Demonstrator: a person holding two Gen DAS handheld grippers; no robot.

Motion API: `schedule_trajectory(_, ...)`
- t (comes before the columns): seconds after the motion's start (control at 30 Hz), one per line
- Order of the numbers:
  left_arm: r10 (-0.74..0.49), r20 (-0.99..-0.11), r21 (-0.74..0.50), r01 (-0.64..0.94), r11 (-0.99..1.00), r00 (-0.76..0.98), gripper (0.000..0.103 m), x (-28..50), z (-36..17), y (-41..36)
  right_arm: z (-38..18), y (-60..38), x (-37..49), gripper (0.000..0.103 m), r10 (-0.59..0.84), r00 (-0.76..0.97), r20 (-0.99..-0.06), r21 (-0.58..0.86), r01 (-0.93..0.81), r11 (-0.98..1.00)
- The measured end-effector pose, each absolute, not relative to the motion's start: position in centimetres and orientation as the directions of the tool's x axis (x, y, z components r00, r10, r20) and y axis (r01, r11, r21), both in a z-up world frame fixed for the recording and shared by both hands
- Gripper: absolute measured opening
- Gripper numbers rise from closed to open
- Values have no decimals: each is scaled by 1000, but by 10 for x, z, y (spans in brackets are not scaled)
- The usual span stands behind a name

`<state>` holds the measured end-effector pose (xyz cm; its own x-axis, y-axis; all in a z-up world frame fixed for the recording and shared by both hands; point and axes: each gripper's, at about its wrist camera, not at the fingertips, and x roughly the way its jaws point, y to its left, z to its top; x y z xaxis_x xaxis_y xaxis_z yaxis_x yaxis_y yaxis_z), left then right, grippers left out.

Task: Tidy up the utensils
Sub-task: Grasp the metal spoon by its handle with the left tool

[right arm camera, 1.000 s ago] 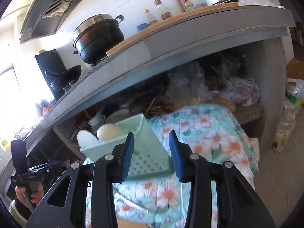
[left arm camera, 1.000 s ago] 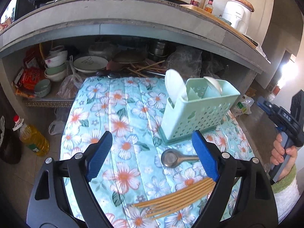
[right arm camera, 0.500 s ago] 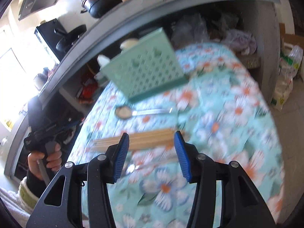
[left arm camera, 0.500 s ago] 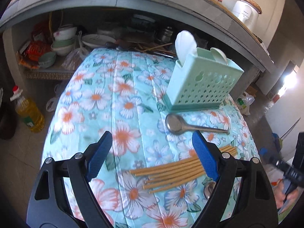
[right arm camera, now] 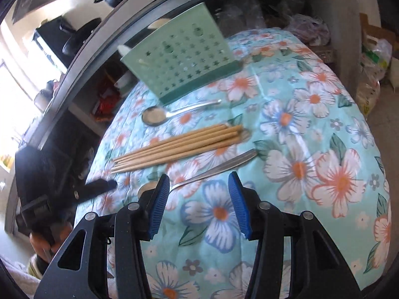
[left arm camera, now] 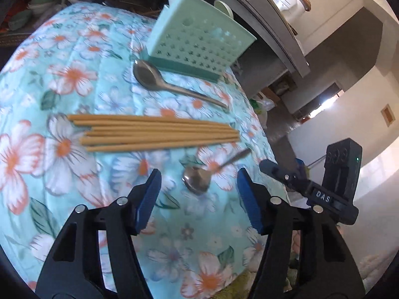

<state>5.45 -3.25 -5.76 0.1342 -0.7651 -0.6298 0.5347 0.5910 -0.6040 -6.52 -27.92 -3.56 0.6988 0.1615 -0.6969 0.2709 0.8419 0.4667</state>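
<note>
A mint-green perforated utensil holder point(left arm camera: 199, 42) point(right arm camera: 179, 62) stands at the far side of the floral cloth, with white spoons in it. A metal spoon point(left arm camera: 169, 83) point(right arm camera: 174, 112) lies just in front of it. A bundle of wooden chopsticks point(left arm camera: 154, 132) point(right arm camera: 179, 147) lies across the middle. A second metal spoon point(left arm camera: 207, 174) point(right arm camera: 217, 169) lies nearest. My left gripper point(left arm camera: 198, 196) is open, just above and short of that spoon's bowl. My right gripper point(right arm camera: 198, 204) is open, just short of its handle.
The floral cloth point(right arm camera: 311, 149) covers a rounded table that drops off at the edges. A grey counter point(left arm camera: 261, 17) overhangs the far side, with bowls and bags on shelves beneath. The right gripper's body point(left arm camera: 324, 191) shows in the left wrist view.
Both grippers have tilted down and moved over the table toward the nearest spoon. The chopsticks and both spoons now fill the views. Both grippers stay open.
</note>
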Motion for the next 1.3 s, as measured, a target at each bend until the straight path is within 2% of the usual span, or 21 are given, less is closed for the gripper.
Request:
schedule_trajectory(0.2,-756,-650,-641,476,603,82,36,55,-89,-49,-37,-285,-74,48,149,711,-687,487,298,821)
schedule_trajectory(0.43,-780,-621,-702,386,598,78,22,66,-102,-53,-40,-286,-80,48,141,721,-679,495,307,813)
schedule_trajectory(0.6,-751,-649,-647,433,627,118,21,63,-99,-65,-44,-291,-84,48,136,726,-675,509,324,797)
schedule_trajectory(0.73,-720,-676,-596,456,661,159,9,58,-98,-63,-44,-295,-88,48,136,741,-658,530,328,782)
schedule_trajectory(1.1,-755,-633,-615,480,625,172,1,51,-81,-50,-42,-307,-99,48,111,764,-635,540,338,771)
schedule_trajectory(1.3,-760,-613,-592,511,623,216,0,48,-53,-38,-33,-313,-104,48,70,785,-615,528,344,777)
